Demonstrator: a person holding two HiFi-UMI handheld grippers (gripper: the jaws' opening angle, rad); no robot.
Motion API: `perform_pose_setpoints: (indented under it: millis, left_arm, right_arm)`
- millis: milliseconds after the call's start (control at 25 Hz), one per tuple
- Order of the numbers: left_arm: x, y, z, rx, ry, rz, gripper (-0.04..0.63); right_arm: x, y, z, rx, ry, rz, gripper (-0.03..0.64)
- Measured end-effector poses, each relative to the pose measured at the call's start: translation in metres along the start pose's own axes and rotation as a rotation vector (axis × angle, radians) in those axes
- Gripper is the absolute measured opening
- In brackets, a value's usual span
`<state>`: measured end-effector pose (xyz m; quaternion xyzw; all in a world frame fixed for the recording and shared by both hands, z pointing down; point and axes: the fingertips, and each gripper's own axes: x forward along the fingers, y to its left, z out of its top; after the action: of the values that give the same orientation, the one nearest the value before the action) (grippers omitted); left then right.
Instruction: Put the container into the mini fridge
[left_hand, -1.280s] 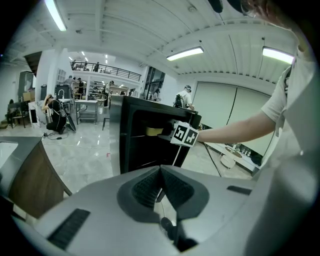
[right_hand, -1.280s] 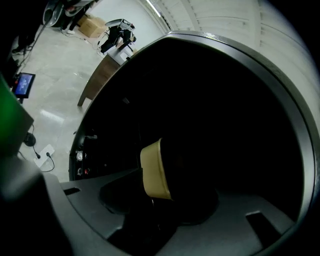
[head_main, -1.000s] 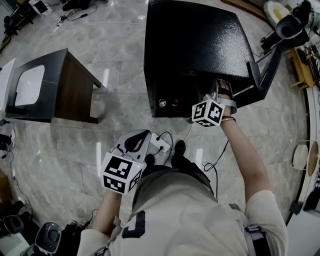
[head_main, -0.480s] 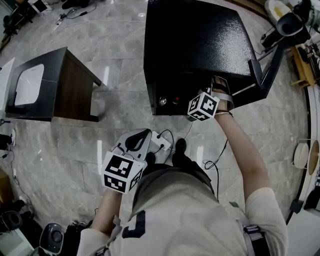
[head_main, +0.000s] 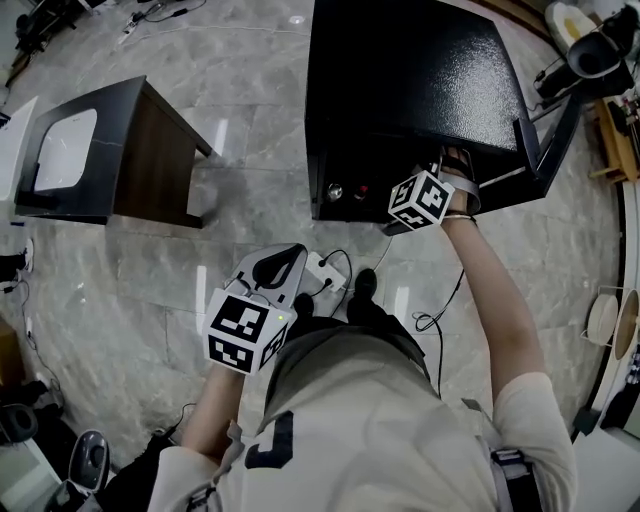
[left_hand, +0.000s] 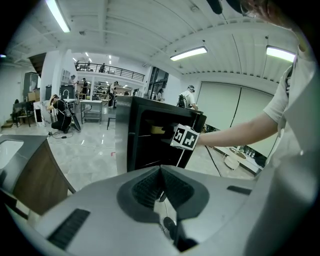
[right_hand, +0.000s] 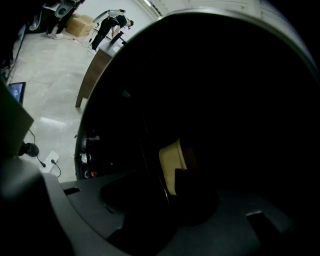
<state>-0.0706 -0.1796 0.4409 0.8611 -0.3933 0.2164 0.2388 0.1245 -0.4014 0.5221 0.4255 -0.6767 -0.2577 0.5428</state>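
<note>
The black mini fridge (head_main: 410, 90) stands with its door (head_main: 548, 140) swung open to the right, and a dark side table (head_main: 95, 150) sits well apart on the left. The right gripper (head_main: 420, 198) reaches into the fridge's opening. The left gripper (head_main: 272, 275) is held near the person's body, its jaws pressed together on nothing. Only the left gripper view shows the yellow container (left_hand: 157, 129) lying low on an inner shelf, its long side level. The right gripper view shows it close at the jaw tips, but that view is too dark to tell whether the fingers grip it.
</note>
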Motion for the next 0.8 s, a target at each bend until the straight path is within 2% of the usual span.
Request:
perform_pose_setpoints:
  millis: [280,600,680,800]
  left_arm:
    - [-0.015,0.018,0.001,-0.004,-0.026,0.022,0.057]
    - [-0.041,0.02,-0.002,0.032,-0.056,-0.015,0.057]
    - [-0.05,0.019,-0.004,0.043,-0.062,-0.033,0.057]
    - [-0.061,0.018,-0.011,0.057,-0.06,-0.067,0.057]
  right_arm:
    - [-0.037,0.021,0.004,0.089,-0.026,0.025,0.201]
    - [-0.099,0.035,0.025,0.287,-0.043,0.062,0.201]
    - [-0.117,0.037,0.03,0.354,-0.04,0.064,0.201]
    - [-0.146,0.04,0.041,0.538,-0.049,0.096,0.201]
